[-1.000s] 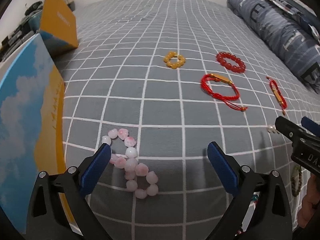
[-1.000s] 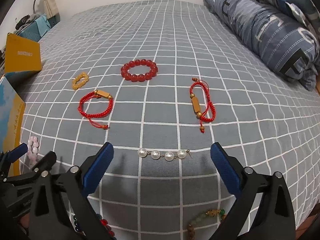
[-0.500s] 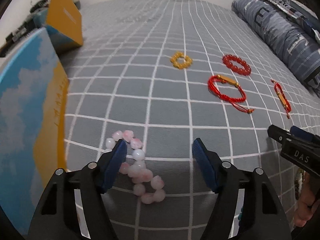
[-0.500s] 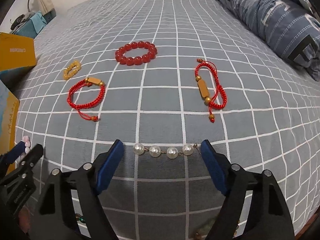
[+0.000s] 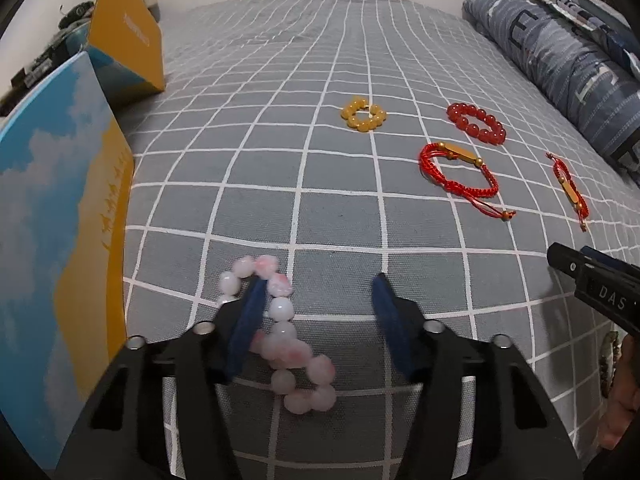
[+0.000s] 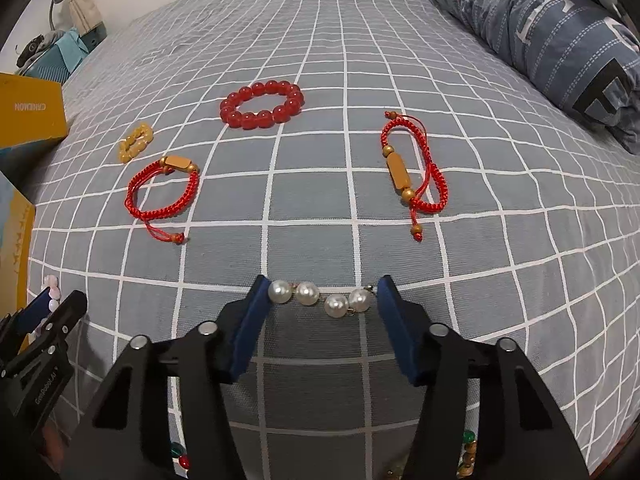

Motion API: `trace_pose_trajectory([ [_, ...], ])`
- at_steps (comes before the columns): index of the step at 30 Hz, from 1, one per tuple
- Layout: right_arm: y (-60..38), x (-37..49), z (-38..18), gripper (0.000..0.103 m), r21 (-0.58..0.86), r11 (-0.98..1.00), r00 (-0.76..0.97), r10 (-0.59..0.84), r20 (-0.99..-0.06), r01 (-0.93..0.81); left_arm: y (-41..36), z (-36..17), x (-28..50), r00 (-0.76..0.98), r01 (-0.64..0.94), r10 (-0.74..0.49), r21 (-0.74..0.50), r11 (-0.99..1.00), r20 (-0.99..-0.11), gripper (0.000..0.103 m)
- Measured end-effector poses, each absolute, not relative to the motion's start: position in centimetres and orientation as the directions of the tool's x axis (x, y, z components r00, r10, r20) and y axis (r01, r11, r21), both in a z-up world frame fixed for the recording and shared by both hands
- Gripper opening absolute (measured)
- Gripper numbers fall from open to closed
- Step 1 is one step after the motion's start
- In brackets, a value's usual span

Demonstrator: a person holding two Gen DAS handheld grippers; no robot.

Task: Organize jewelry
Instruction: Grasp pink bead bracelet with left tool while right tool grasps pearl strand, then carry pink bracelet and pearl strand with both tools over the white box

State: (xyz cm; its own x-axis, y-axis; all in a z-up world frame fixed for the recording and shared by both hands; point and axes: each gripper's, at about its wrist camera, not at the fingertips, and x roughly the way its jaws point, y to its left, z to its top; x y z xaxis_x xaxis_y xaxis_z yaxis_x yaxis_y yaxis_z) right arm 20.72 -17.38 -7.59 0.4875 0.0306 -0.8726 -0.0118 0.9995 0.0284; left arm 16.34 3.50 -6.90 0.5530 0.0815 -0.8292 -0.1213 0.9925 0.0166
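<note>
A pink bead bracelet (image 5: pixel 280 332), pale and blotched with rose, lies in a loose twisted loop on the grey checked bed (image 5: pixel 320 184). A strand of four white pearls (image 6: pixel 320 298) on a gold link lies straight across the bed. The left hand-held gripper (image 5: pixel 316 316) is spread, its left finger resting inside the pink loop, the beads curling between the two fingers. The right hand-held gripper (image 6: pixel 320 312) is spread too, its blue pads just outside either end of the pearls. Farther off lie a yellow bead ring (image 5: pixel 363 114), a red bead bracelet (image 6: pixel 262 105) and two red cord bracelets (image 6: pixel 162 196) (image 6: pixel 412 172). The right tool reads "DAS" in the left view; a yellow box (image 6: pixel 30 112) shows mirrored lettering.
</note>
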Motion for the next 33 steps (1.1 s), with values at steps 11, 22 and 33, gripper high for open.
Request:
trace_pose_trajectory([
  [11, -17.8, 20.6, -7.4, 0.010, 0.036, 0.999, 0.494, 0.025, -0.869, 0.013, 4.0, -6.4, 16.1, 0.560, -0.096, 0.047, -0.008, 0.995, -0.827, 0.011],
  [22, -18.2, 19.9, -6.4, 0.010, 0.030, 0.999, 0.520, 0.009, -0.854, 0.031, 4.2, -5.3, 15.7, 0.578, -0.069, 0.012, -0.034, 0.997, -0.816, 0.011],
  [33, -18.4, 19.2, -5.6, 0.010, 0.037, 0.999, 0.544, 0.011, -0.839, 0.036, 4.2, -3.7, 14.7, 0.602, -0.056, -0.007, -0.051, 0.997, -0.798, 0.011],
])
